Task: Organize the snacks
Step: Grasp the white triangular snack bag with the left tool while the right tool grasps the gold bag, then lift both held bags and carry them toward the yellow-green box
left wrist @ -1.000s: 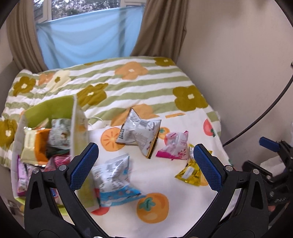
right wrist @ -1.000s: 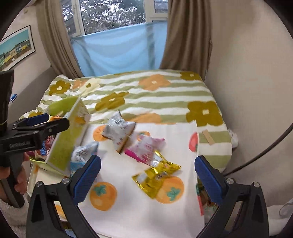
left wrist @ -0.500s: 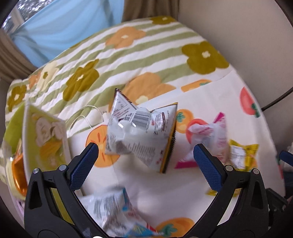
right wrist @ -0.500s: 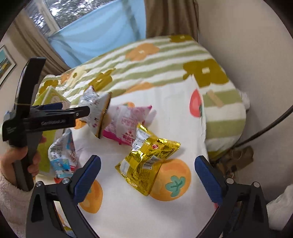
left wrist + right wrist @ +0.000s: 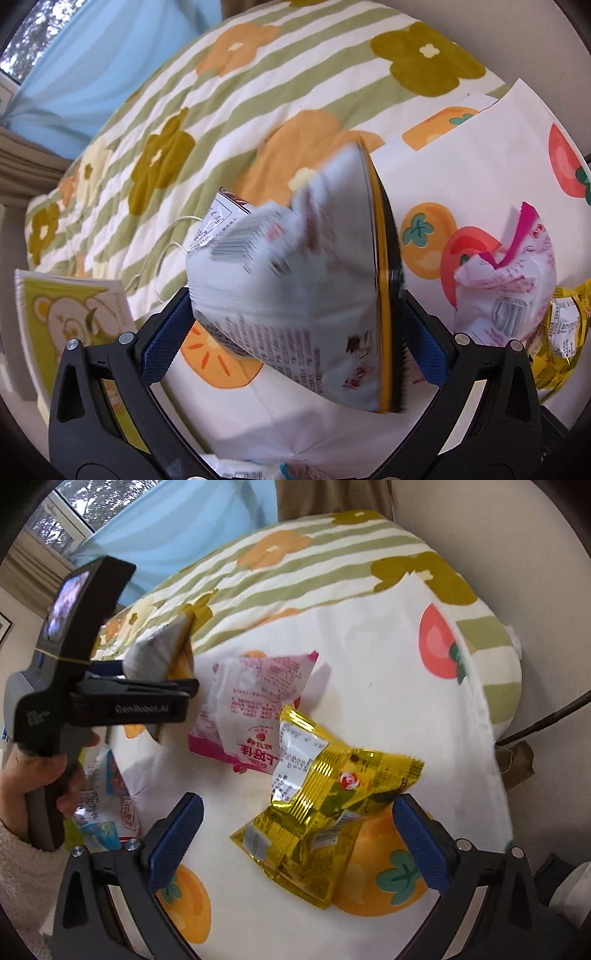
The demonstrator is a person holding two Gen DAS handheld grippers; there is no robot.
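A silver-white snack bag (image 5: pixel 295 288) with a yellow-black edge fills the gap between the blue pads of my left gripper (image 5: pixel 295 339). The jaws stand wide on either side of it, open. From the right wrist view the left gripper (image 5: pixel 192 686) shows side-on, held by a hand (image 5: pixel 37 775), with the silver bag (image 5: pixel 162 653) at its fingers. My right gripper (image 5: pixel 297 843) is open just above a crumpled yellow snack bag (image 5: pixel 325 812). A pink-and-white bag (image 5: pixel 251 716) lies between the two; it also shows as the pink bag (image 5: pixel 506 280).
A green carton with a bear print (image 5: pixel 66 317) stands at the left. A blue-and-white bag (image 5: pixel 99 797) lies near it. Everything rests on a white fruit-print cloth (image 5: pixel 388 646) over a striped floral blanket (image 5: pixel 221 110). A wall and a dark cable (image 5: pixel 546 716) are at the right.
Both grippers have moved forward and down. The silver bag now sits between the left fingers. The right gripper has closed in over the yellow bag.
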